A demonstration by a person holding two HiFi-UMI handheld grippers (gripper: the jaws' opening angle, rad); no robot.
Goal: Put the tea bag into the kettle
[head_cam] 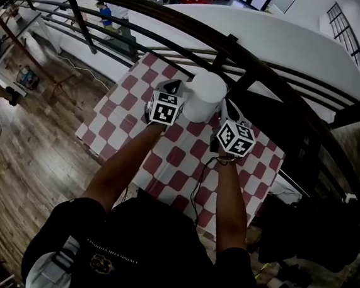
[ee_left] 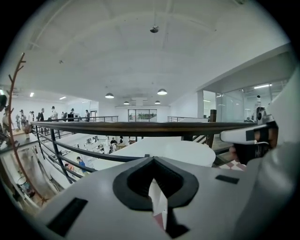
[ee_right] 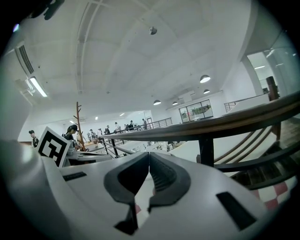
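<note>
Your left gripper (ee_left: 153,159) and right gripper (ee_right: 149,153) both look like matt light-grey plastic, with black ribbed, rubbery-looking pads (ee_left: 133,183). The tea bag (ee_left: 158,199) between your left jaws reads as thin white paper. The kettle (head_cam: 204,95) is smooth matt white. The tablecloth (head_cam: 128,126) looks like checked cloth, the floor (head_cam: 33,158) is glossy wood planks, and the handrail (ee_left: 140,127) is dark and smooth, probably wood.

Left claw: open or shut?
Shut: in the left gripper view the left claw has its jaws meeting at the tips. A white sliver sits between them; whether gripped, cannot tell.
</note>
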